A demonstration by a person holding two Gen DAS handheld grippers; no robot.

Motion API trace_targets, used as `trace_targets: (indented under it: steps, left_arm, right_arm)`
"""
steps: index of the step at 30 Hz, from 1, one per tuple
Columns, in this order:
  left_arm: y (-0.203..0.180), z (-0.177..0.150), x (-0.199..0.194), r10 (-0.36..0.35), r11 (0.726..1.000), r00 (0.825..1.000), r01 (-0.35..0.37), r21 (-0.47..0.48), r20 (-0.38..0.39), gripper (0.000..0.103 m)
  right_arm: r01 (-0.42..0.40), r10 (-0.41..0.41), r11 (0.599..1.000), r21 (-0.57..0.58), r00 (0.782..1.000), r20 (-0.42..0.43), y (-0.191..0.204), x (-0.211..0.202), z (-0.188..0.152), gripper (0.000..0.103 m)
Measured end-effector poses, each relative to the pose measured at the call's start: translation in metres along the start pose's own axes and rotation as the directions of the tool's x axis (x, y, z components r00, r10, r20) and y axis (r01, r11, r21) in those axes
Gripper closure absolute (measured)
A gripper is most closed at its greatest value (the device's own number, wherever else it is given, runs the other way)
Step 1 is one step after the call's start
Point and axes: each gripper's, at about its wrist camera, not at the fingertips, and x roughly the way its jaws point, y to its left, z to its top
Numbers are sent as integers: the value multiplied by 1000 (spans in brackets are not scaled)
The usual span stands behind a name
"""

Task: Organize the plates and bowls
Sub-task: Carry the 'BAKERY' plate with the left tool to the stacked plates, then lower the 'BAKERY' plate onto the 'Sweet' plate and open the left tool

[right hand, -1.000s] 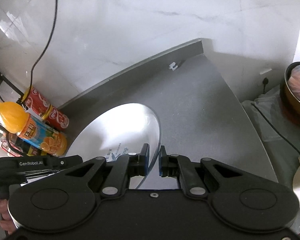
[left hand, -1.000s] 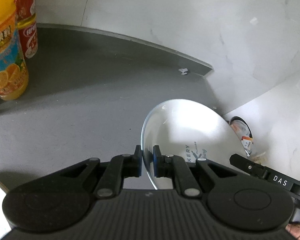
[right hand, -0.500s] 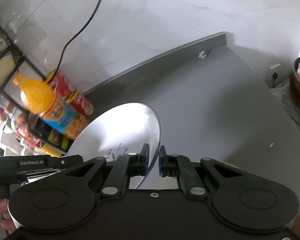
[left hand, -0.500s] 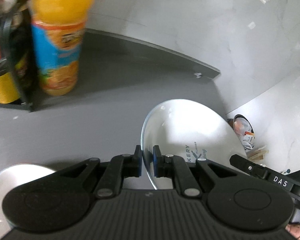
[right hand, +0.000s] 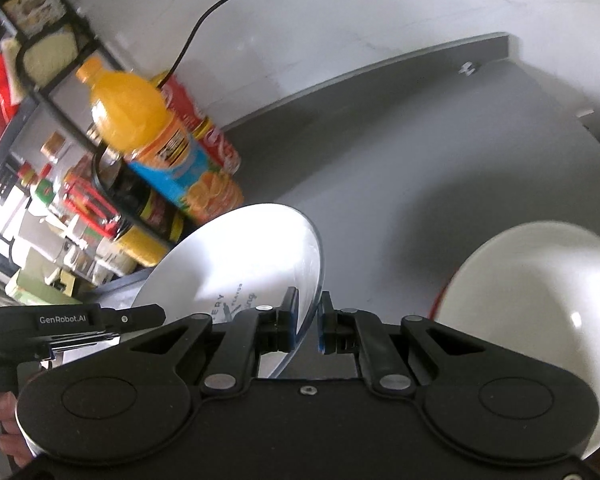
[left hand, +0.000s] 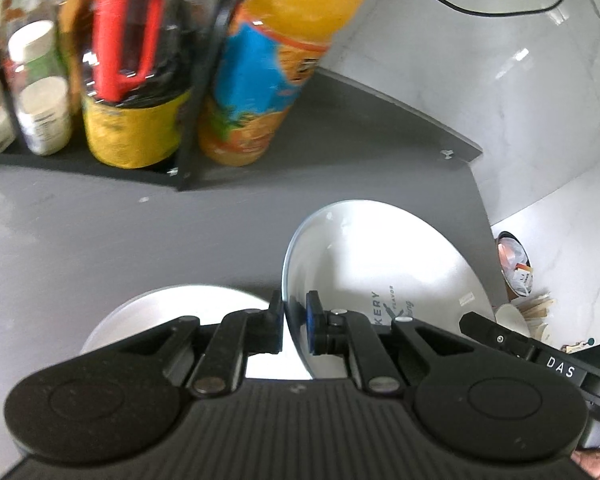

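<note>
Carrying a white plate (left hand: pixel 384 264) edge-up between both tools, well above the grey counter (left hand: pixel 100 232): the left gripper (left hand: pixel 294 322) is clamped on the rim at one side, the right gripper (right hand: pixel 309 326) clamped on the rim at the opposite side, printed lettering showing on the face. Judged mid-task: this plate is in transit, not yet set down. Left to right in the left wrist view: a black rack (left hand: pixel 188 120) of jars and bottles at the counter's back left, an orange juice bottle (left hand: pixel 276 60) just beside it, then a second white dish (left hand: pixel 180 308) lying on the counter directly under the left gripper. The right wrist view shows a white bowl (right hand: pixel 540 304) with a red outside near the counter's right part, likely a stacking target, though which one cannot be told. Against the picture from half a second ago, the rack fills more of the left view, the low dish sits further in, and the bowl has newly come into the right view.
</note>
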Motion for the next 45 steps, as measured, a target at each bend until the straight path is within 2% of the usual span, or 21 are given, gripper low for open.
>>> trace_targets:
  steps: [17, 35, 45]
  left_arm:
    - [64, -39, -10, 31, 998, 998, -34, -50, -47, 94]
    - [92, -73, 0, 83, 995, 990, -90, -52, -116, 92]
    - [92, -81, 6, 129, 991, 984, -132, -13, -125, 89]
  right_arm:
    - [7, -9, 1000, -24, 997, -74, 37, 16, -50, 94]
    - [19, -29, 998, -67, 989, -143, 48, 29, -87, 93]
    - [30, -50, 989, -144, 989, -141, 60, 29, -97, 94]
